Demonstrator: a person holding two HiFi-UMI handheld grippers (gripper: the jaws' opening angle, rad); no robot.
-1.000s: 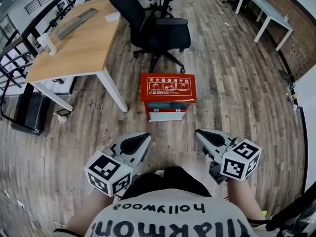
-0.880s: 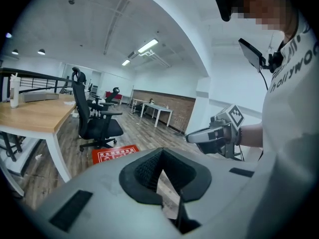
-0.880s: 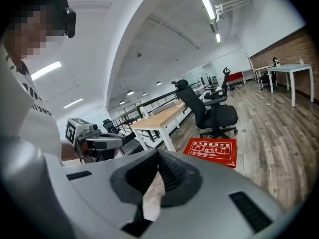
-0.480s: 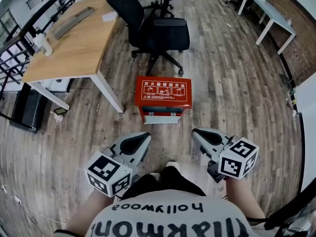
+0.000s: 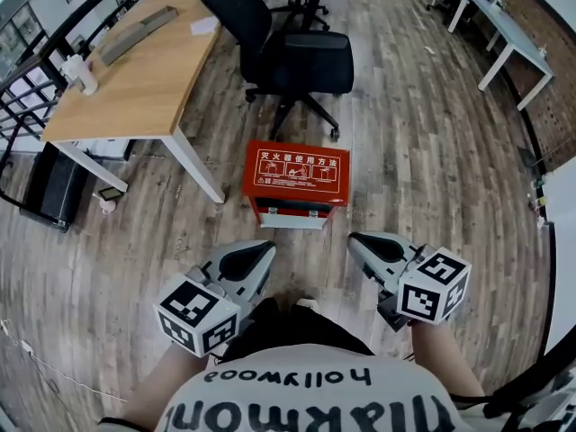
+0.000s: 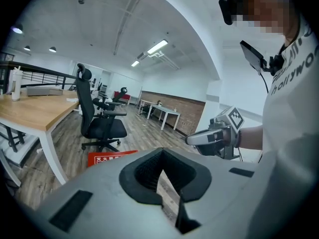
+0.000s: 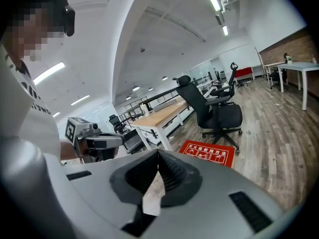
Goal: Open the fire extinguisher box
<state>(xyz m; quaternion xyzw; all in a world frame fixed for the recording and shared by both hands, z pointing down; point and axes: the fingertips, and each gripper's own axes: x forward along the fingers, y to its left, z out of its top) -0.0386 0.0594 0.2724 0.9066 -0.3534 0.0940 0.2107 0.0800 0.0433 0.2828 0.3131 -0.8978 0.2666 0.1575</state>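
A red fire extinguisher box [image 5: 295,173] with a white instruction label on its lid stands on the wooden floor, its lid down. It also shows as a red box [image 6: 110,158] in the left gripper view and as a red box [image 7: 208,153] in the right gripper view. My left gripper [image 5: 261,252] is held near my body, below and left of the box, jaws shut and empty. My right gripper [image 5: 358,243] hangs below and right of the box, also shut and empty. Both are well apart from the box.
A black office chair [image 5: 288,57] stands just behind the box. A wooden desk [image 5: 135,70] with white legs is to the left, one leg close to the box. White tables [image 5: 504,34] stand far right. A black case [image 5: 56,192] lies under the desk.
The view has shifted slightly forward; the box has moved a little up and left in the picture. Both grippers hold the same pose near my body.
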